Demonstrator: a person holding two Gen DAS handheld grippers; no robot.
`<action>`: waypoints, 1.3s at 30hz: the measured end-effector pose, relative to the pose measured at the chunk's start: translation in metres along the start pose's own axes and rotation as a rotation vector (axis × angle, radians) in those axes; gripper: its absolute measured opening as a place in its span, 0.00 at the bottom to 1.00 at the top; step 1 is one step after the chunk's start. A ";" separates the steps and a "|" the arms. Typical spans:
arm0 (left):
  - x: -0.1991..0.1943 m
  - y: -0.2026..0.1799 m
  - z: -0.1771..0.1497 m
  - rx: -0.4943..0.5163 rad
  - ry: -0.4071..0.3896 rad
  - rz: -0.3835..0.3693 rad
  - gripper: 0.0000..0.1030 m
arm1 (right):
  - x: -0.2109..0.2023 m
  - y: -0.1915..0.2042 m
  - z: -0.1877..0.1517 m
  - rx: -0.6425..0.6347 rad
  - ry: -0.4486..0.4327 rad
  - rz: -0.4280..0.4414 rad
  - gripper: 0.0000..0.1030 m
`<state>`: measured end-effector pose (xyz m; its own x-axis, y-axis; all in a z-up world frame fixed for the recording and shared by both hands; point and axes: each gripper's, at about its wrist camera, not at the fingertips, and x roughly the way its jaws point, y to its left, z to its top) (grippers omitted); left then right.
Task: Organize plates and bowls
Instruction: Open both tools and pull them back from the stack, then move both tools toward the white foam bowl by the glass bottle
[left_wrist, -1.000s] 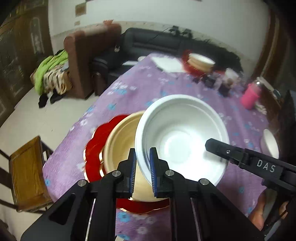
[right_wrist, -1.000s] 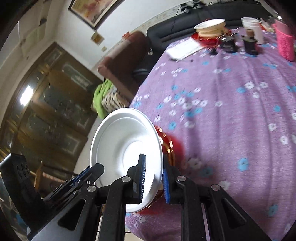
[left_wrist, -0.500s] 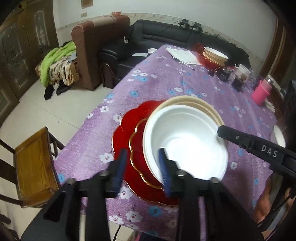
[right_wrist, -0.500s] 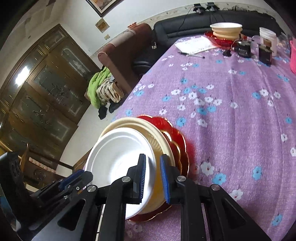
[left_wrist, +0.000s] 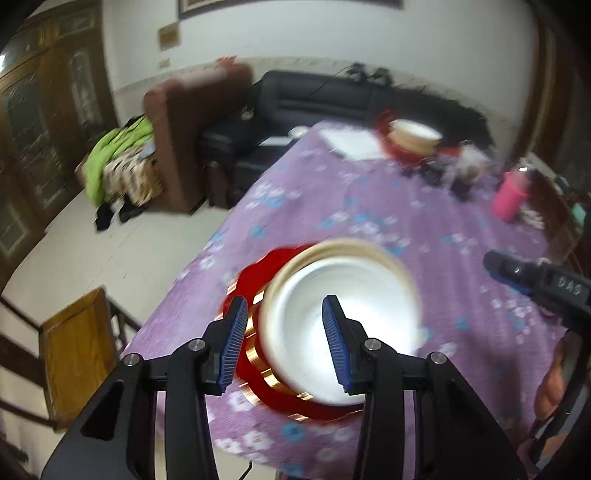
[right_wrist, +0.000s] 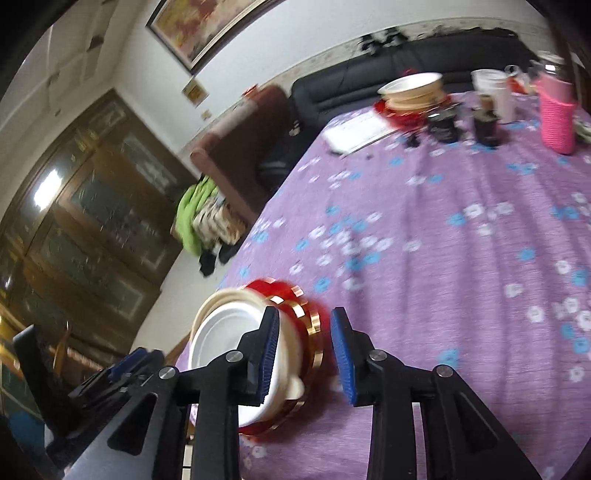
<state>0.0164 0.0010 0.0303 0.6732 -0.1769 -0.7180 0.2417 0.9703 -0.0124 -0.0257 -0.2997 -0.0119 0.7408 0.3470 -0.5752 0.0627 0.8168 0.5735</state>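
Left gripper (left_wrist: 282, 334): jaws apart, have just been opening; nothing pressed btwn pads. Hangs above the near-left rim of the white bowl; pads not touching it.
Right gripper (right_wrist: 304, 345): jaws apart, have just been opening; pads clear of the stack, nothing held. Seen over the stack's right edge.
White bowl (left_wrist: 343, 325): upright, nested in the tan bowl; top of stack. Blurred in both views.
Tan bowl (left_wrist: 354, 245): under the white one, rim showing round it at far side.
Red plate (left_wrist: 258, 273): scalloped, gold-edged; bottom of stack. Whether one plate or two cannot be told (blur).
Stack position: near corner of table, close to its left edge.
Table (right_wrist: 461, 258): purple cloth w/ blue & white flowers.
Far stack (right_wrist: 413, 90): second set of bowls on a red plate, far end of table, well apart from near stack.
Far-end items: white paper (right_wrist: 356, 133), dark jars, white cup (right_wrist: 493, 92), pink bottle (right_wrist: 557, 110).
Bkgd: black sofa (left_wrist: 332, 107), brown armchair (left_wrist: 192, 133), green cloth (left_wrist: 114, 151), wooden chair (left_wrist: 74, 350) beside table's near-left corner.
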 end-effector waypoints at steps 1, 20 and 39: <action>-0.004 -0.017 0.005 0.035 -0.014 -0.029 0.39 | -0.010 -0.011 0.002 0.020 -0.018 -0.006 0.32; 0.004 -0.300 -0.017 0.524 0.219 -0.482 0.47 | -0.206 -0.220 -0.021 0.441 -0.381 -0.190 0.59; 0.054 -0.316 0.001 0.397 0.290 -0.463 0.47 | -0.234 -0.311 -0.033 0.585 -0.435 -0.185 0.62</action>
<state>-0.0231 -0.3157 -0.0037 0.2367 -0.4547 -0.8586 0.7359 0.6609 -0.1471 -0.2405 -0.6194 -0.0752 0.8735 -0.0846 -0.4794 0.4670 0.4235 0.7762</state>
